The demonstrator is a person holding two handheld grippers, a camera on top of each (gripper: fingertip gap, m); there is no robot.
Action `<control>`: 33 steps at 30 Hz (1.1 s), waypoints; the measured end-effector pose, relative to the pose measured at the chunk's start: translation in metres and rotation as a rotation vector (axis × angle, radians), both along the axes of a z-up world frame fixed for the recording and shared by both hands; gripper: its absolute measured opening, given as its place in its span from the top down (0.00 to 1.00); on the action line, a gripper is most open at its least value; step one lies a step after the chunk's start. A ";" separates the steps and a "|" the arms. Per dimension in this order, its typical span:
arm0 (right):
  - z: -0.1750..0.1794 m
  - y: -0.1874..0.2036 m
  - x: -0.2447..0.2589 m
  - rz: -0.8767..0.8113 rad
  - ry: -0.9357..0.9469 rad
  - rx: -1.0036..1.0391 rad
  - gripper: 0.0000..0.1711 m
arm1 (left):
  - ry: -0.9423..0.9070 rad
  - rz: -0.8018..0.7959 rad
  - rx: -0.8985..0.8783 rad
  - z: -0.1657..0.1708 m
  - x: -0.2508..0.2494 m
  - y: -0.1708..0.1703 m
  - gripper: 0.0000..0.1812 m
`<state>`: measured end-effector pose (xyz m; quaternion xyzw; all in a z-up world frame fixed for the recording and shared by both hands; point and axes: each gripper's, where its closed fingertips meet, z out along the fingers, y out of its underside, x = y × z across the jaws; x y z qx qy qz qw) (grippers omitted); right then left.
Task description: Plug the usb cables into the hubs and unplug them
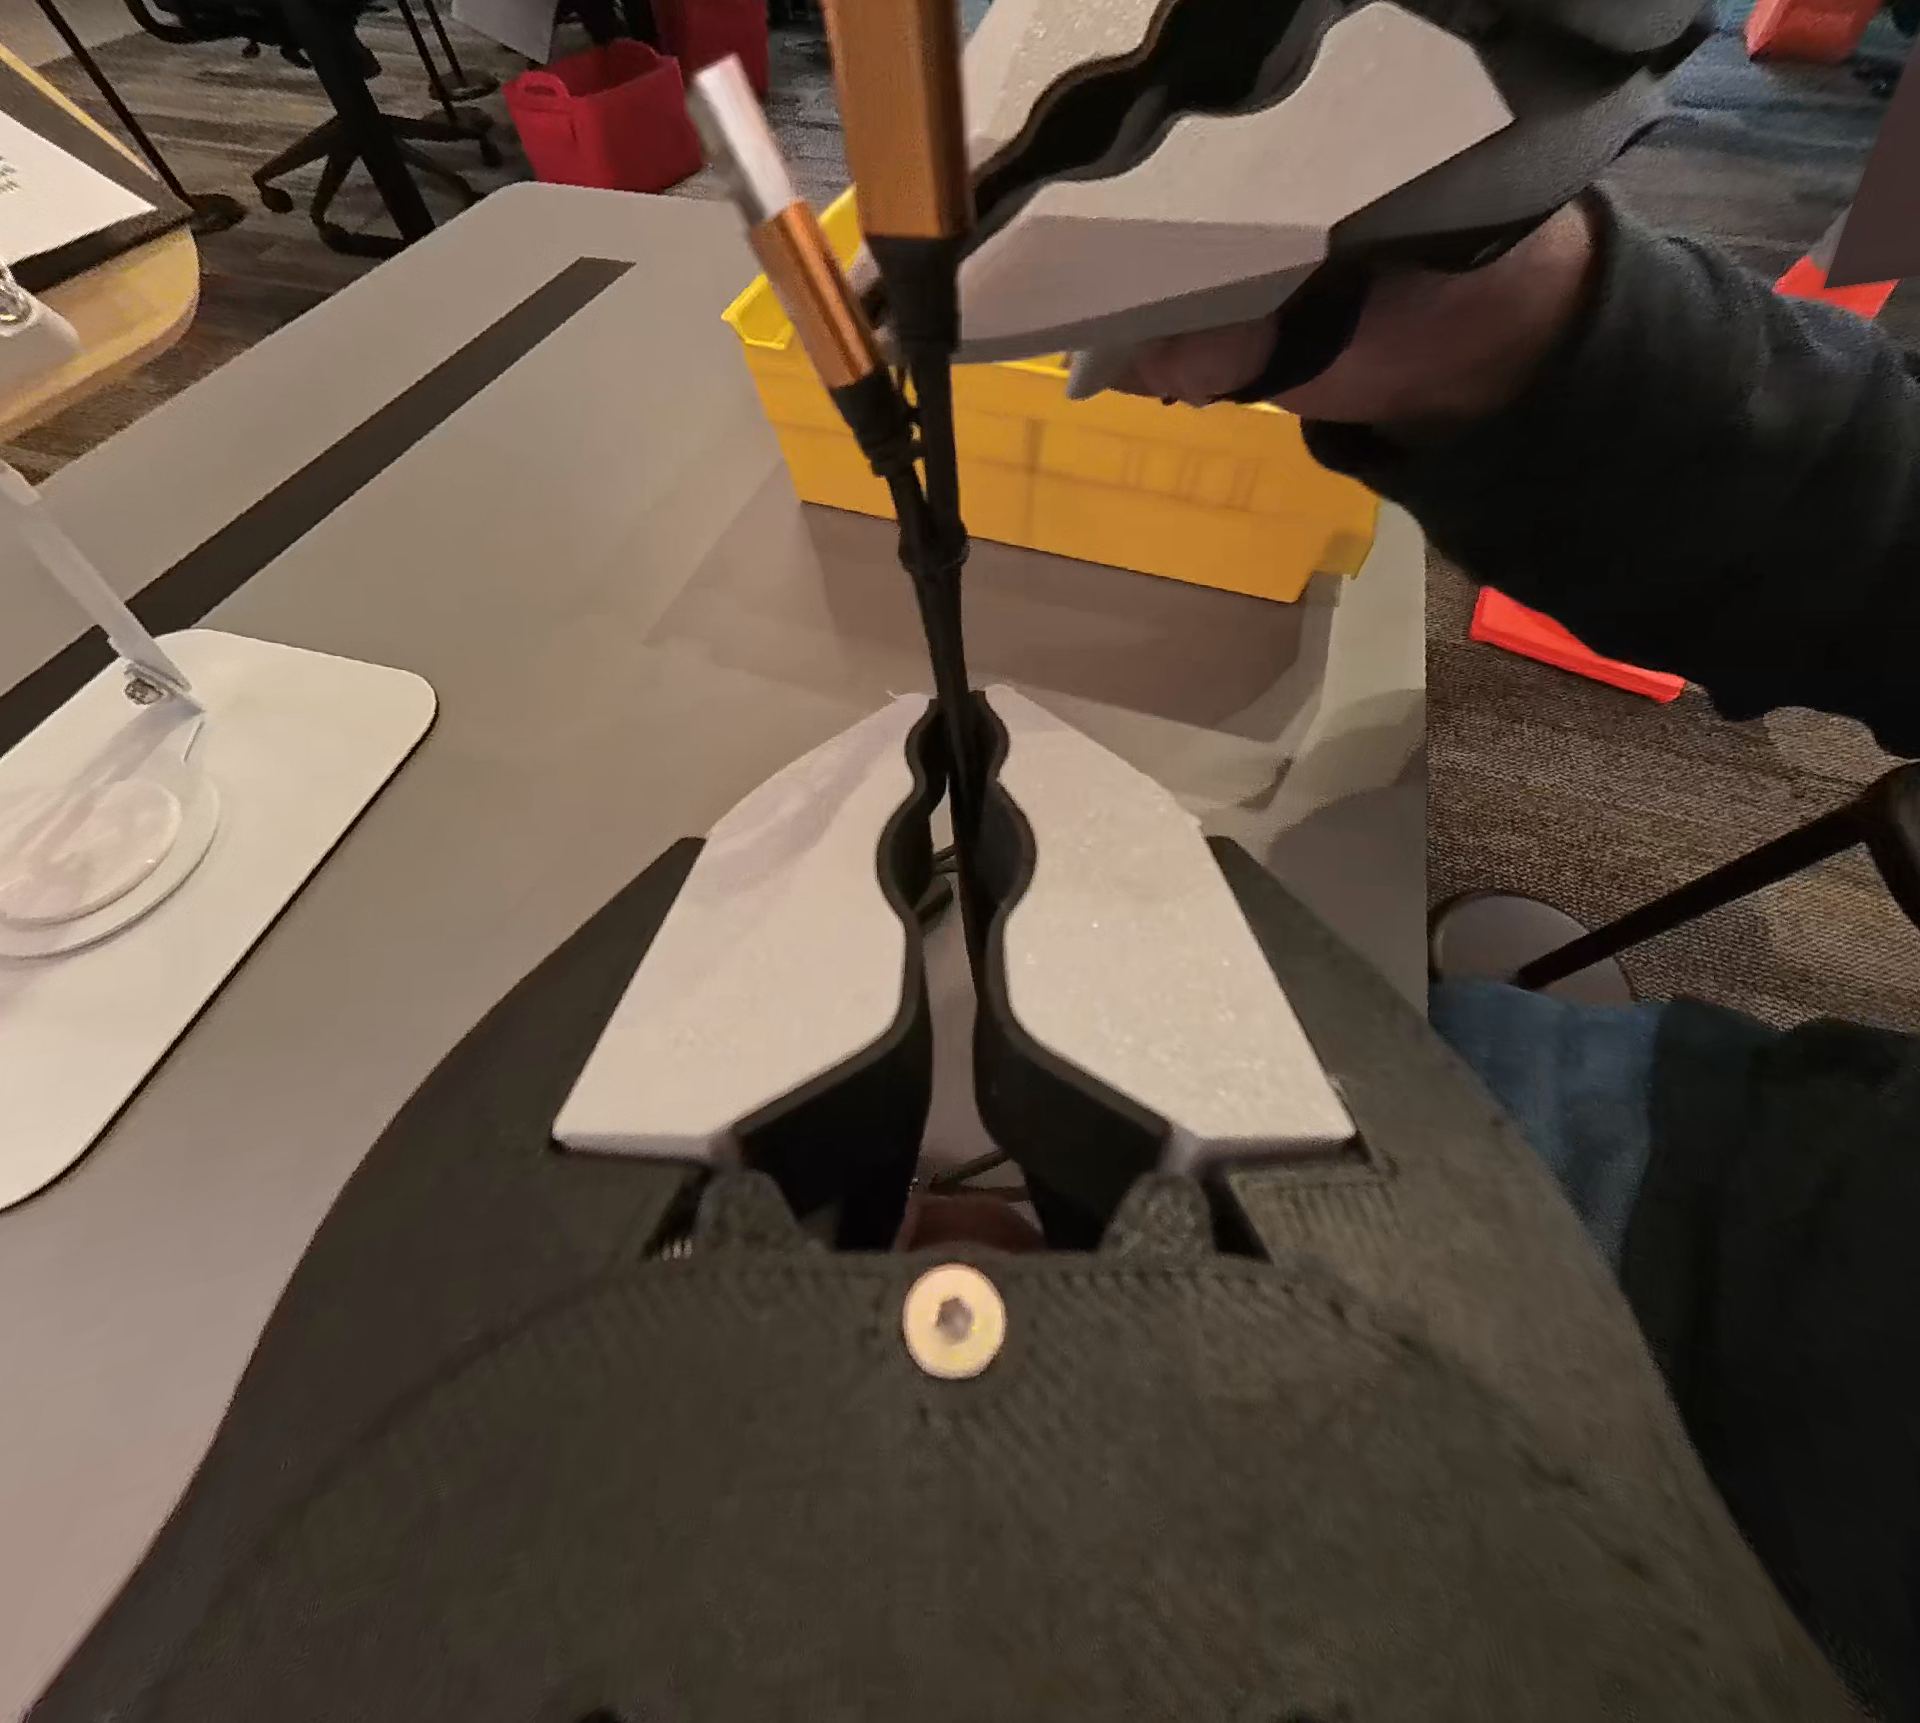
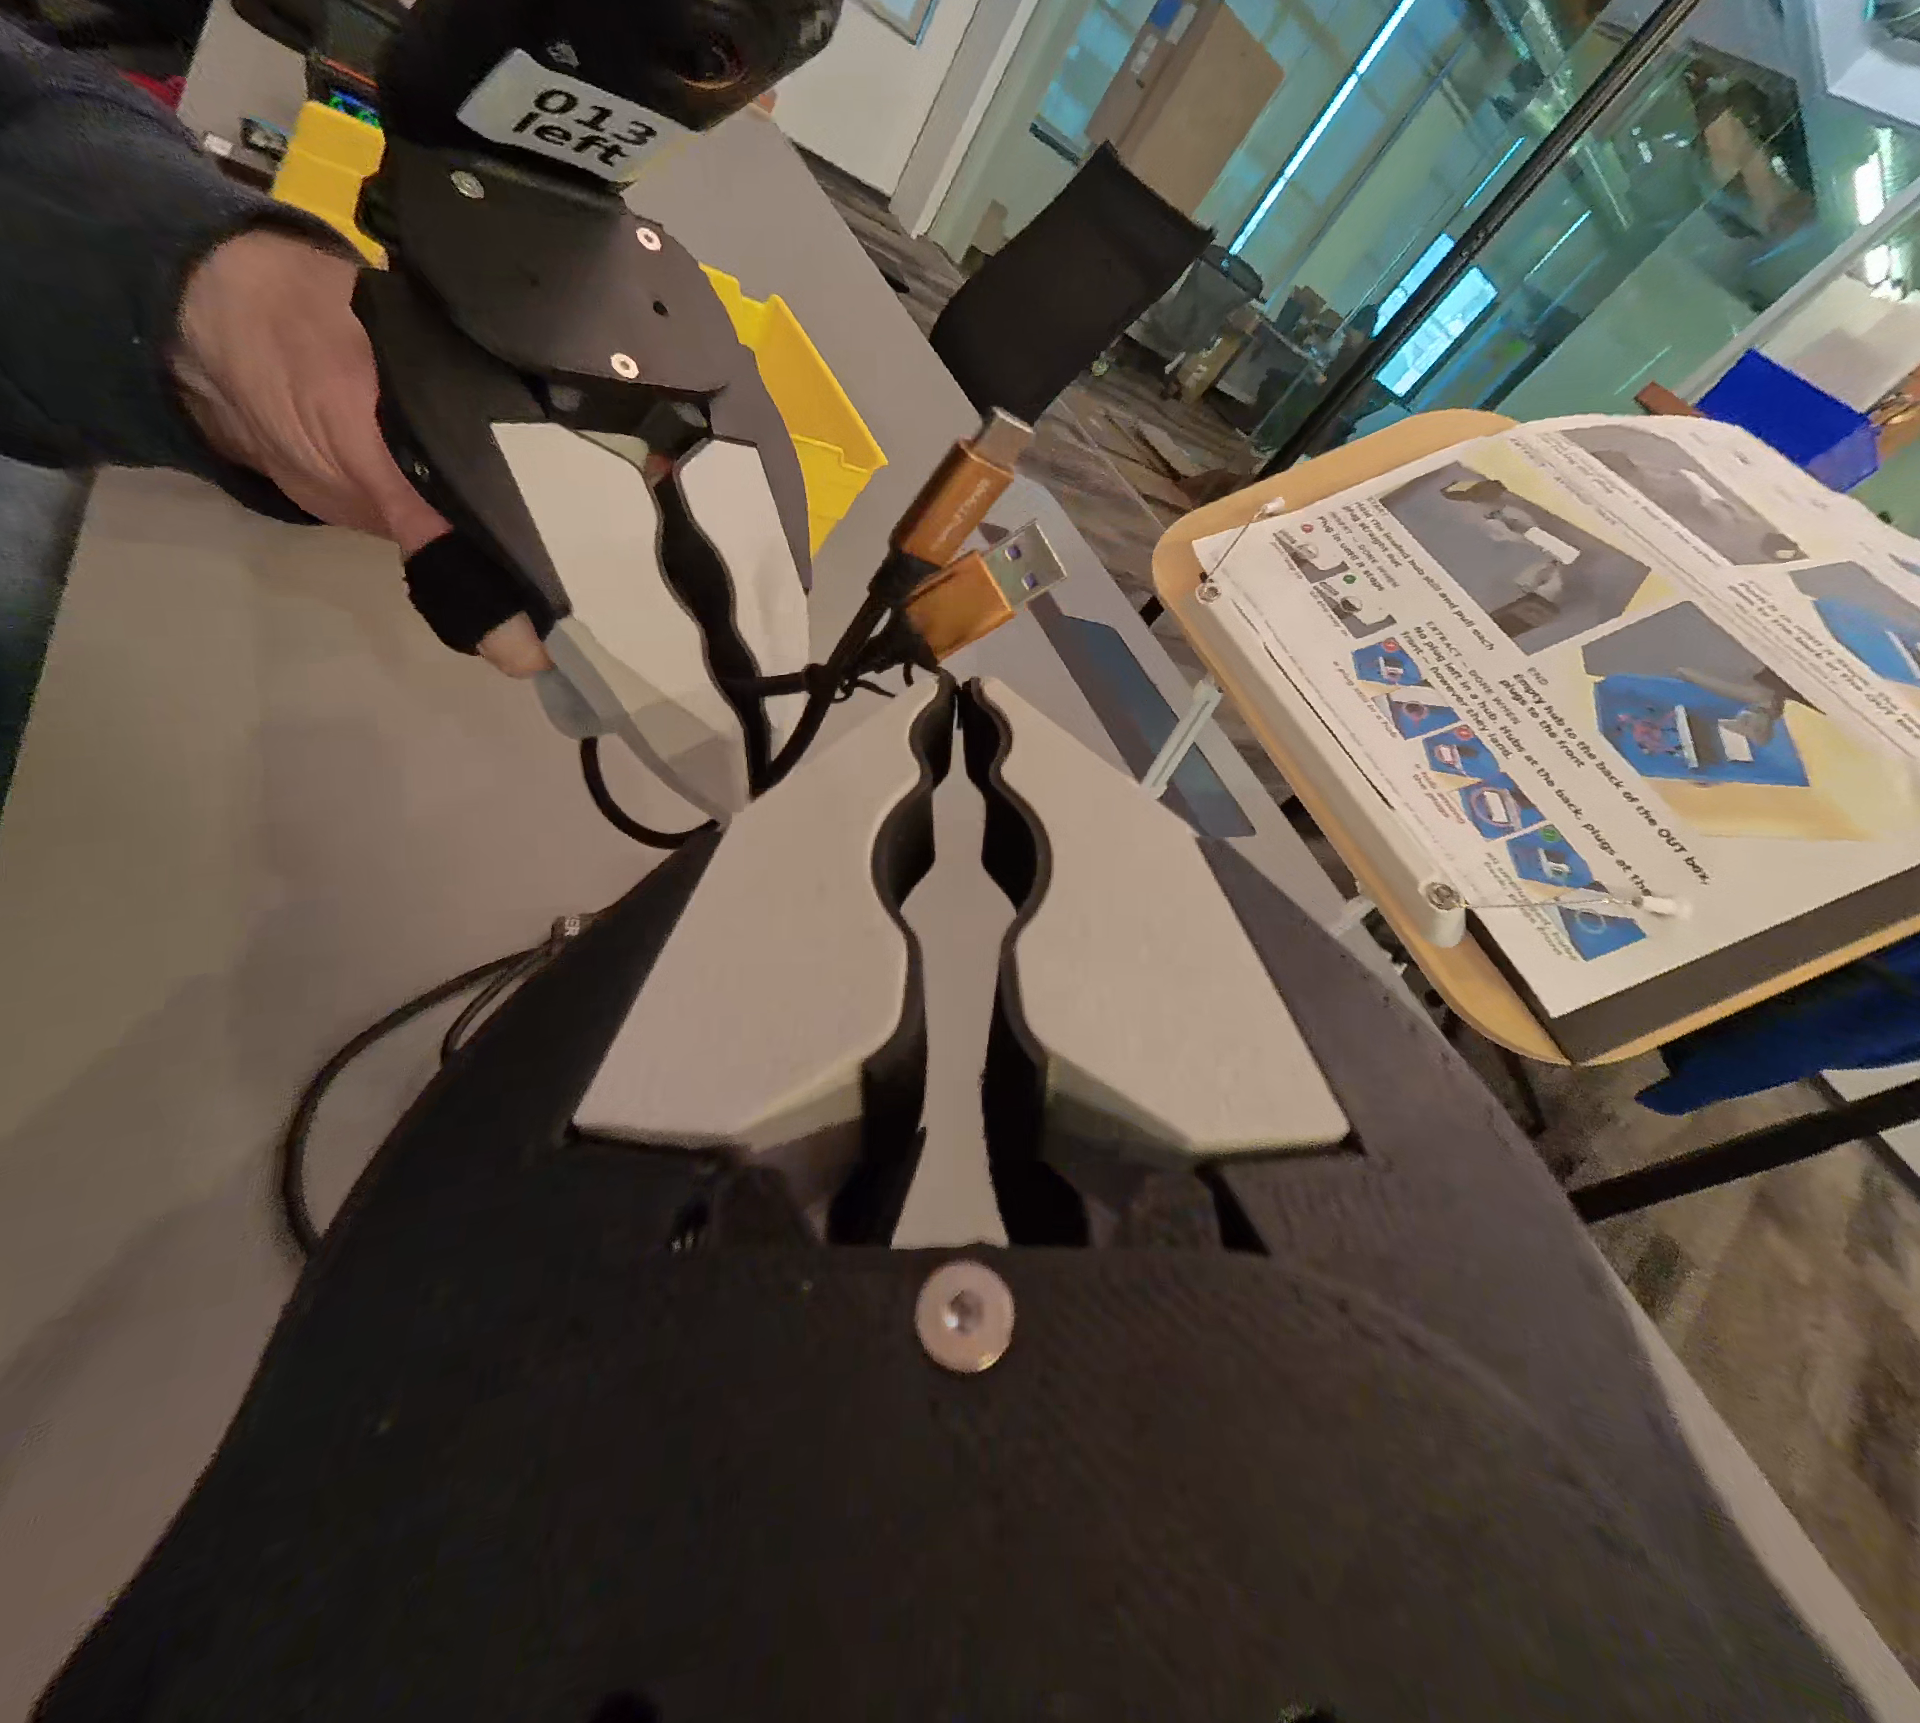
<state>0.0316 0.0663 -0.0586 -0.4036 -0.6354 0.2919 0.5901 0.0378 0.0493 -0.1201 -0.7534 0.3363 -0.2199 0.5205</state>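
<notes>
USB cables (image 1: pixel 940 593) pinched in the left gripper (image 1: pixel 956 717), plugs pointing up.
Right gripper (image 2: pixel 956 686) nearly closed, tips right beside the orange plugs (image 2: pixel 961 603), gripping nothing that I can see.

A grey table (image 1: pixel 540 530) with a dark stripe (image 1: pixel 343 468) across it carries a yellow bin (image 1: pixel 1091 478) at its far right edge and a white flat base (image 1: pixel 260 842) with a clear round stand (image 1: pixel 94 832) at the left. Beyond the table, on the floor, stand red bins (image 1: pixel 603 125) and black office chairs (image 1: pixel 343 0), and an orange bag (image 1: pixel 1818 6) is far to the right. In the right wrist view a wooden board (image 2: pixel 1475 977) at the right holds a printed sheet with pictures (image 2: pixel 1621 686), and behind it are glass walls (image 2: pixel 1558 115) and a black chair (image 2: pixel 1070 291).
</notes>
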 end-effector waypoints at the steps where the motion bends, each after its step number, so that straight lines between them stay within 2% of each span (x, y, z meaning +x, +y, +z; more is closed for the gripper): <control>1: 0.000 -0.001 0.000 0.002 -0.008 -0.002 1.00 | 0.004 0.007 -0.003 -0.001 -0.001 0.001 0.99; 4: 0.001 -0.002 0.001 0.009 0.000 -0.048 1.00 | -0.006 0.017 0.002 0.000 -0.003 0.002 0.99; 9: -0.001 0.002 0.008 -0.008 -0.009 -0.214 0.88 | -0.007 0.035 0.015 -0.001 -0.003 0.003 0.99; 12: 0.000 0.002 0.016 -0.013 0.032 -0.339 0.89 | -0.023 0.044 0.019 -0.001 -0.004 0.004 0.99; 16: -0.008 -0.004 0.024 -0.025 0.028 -0.382 0.92 | -0.025 0.044 0.024 -0.002 -0.003 0.004 0.99; 23: -0.031 -0.005 0.019 -0.081 -0.030 -0.328 0.95 | -0.029 0.042 0.025 0.000 0.000 0.004 0.99; 25: -0.031 -0.007 0.017 -0.068 -0.021 -0.337 0.99 | -0.028 0.044 0.025 0.000 0.000 0.004 0.99; 28: -0.029 -0.009 0.017 -0.065 -0.009 -0.318 1.00 | -0.029 0.045 0.023 0.000 -0.001 0.003 0.99; 33: -0.030 -0.022 0.016 -0.046 -0.048 -0.171 1.00 | -0.056 0.050 0.007 0.001 -0.001 0.004 0.99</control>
